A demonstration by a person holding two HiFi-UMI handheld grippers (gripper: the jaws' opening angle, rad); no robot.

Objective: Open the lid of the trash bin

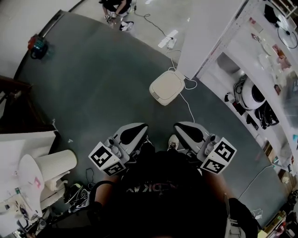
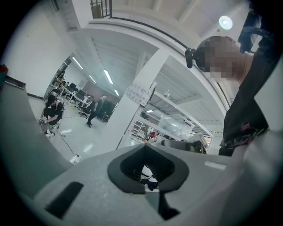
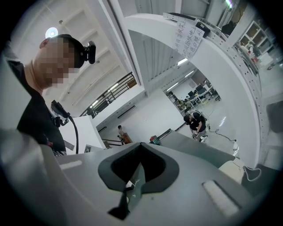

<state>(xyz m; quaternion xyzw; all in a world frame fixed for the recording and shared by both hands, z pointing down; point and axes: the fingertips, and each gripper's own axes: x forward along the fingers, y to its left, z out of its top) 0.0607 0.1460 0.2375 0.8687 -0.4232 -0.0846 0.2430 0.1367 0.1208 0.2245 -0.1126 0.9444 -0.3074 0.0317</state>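
The trash bin point(image 1: 166, 87) is a cream box with a closed flat lid. It stands on the grey carpet ahead of me, next to a white pillar. Its pale corner also shows low at the right of the right gripper view point(image 3: 231, 169). My left gripper point(image 1: 132, 134) and right gripper point(image 1: 188, 131) are held side by side close to my body. Both point toward the bin and are well short of it. The left jaws point(image 2: 145, 146) are shut with nothing between them. On the right gripper point(image 3: 140, 144) the jaws meet along a seam, and nothing is held.
A white pillar point(image 1: 209, 37) rises just right of the bin, with a cable point(image 1: 186, 100) trailing past its base. Shelving with gear point(image 1: 260, 97) lines the right side. A white cylinder point(image 1: 53, 165) and clutter sit at lower left. A person crouches far ahead point(image 1: 116, 9).
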